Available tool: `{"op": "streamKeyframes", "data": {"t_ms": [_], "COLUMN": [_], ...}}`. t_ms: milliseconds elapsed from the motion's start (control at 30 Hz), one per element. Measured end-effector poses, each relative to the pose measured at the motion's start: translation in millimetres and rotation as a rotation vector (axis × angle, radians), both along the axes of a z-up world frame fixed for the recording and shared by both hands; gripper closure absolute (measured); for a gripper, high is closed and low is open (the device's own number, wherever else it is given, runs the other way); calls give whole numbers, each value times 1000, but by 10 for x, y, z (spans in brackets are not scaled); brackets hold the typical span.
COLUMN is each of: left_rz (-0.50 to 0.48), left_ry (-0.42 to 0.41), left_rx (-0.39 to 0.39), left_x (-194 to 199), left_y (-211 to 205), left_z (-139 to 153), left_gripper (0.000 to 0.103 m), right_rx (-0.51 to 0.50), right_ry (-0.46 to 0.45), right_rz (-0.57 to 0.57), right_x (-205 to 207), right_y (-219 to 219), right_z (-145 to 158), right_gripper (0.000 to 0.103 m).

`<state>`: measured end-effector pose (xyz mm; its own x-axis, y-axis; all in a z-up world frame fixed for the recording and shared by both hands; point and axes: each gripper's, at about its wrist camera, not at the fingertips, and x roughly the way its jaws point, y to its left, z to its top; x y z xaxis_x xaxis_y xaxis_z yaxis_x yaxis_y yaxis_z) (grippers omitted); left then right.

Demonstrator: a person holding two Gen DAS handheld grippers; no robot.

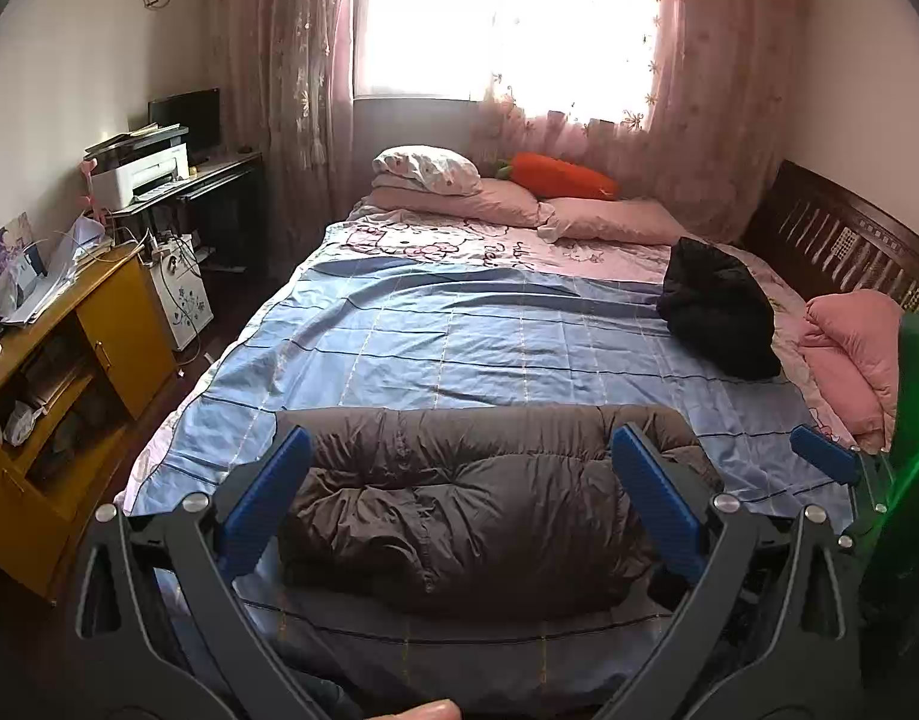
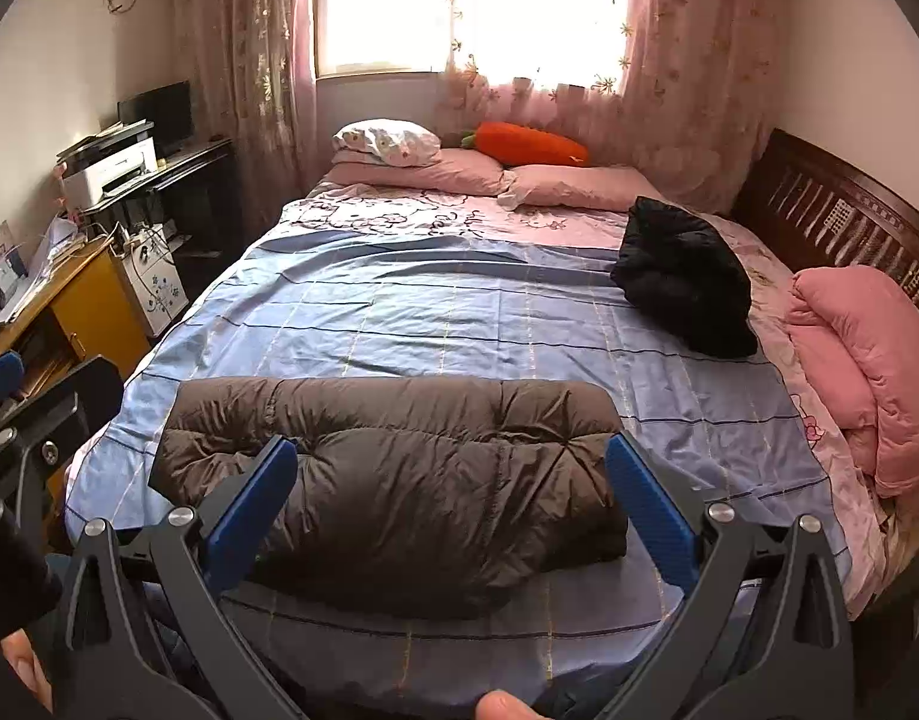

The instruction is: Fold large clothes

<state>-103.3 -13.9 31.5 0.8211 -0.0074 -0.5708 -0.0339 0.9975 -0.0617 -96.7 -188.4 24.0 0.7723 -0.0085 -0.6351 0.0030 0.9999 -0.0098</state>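
Both grippers, left gripper (image 1: 459, 498) and right gripper (image 2: 453, 507), wide apart, empty; folded brown jacket (image 2: 393, 480) on bed (image 2: 459, 324).

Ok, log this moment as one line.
brown jacket: folded, lying on bed | left gripper: open, empty | right gripper: open, empty

Three folded jackets (image 2: 393, 480), three pillows (image 2: 423, 171), one carrot cushion (image 2: 531, 144).

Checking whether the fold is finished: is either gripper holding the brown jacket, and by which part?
Nothing is held. The left gripper and right gripper both stand open above the folded brown jacket, which lies free on the bed.
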Motion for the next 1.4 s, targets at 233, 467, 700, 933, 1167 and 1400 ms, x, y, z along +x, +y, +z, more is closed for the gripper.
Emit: {"op": "streamKeyframes", "data": {"t_ms": [233,467,700,933,1167,1400], "left_rz": [11,12,17,12,11,12], "left_ry": [5,14,20,33,36,38], "left_rx": [-6,-8,-8,-6,-3,0], "left_x": [-19,-19,-12,19,21,31], "left_y": [20,16,-3,-10,-13,-17], "left_z": [22,15,6,-21,-36,-40], "left_gripper": [2,2,2,2,2,2], "right_rx": [-2,-1,-1,3,5,6], "right_ry": [0,3,4,4,6,6], "right_rz": [5,4,4,5,6,6], "right_x": [-10,-15,-20,-34,-34,-39], "right_y": [37,49,67,86,96,99], "right_z": [3,4,-10,-25,-33,-40], "right_gripper": [1,1,1,1,1,1]}}
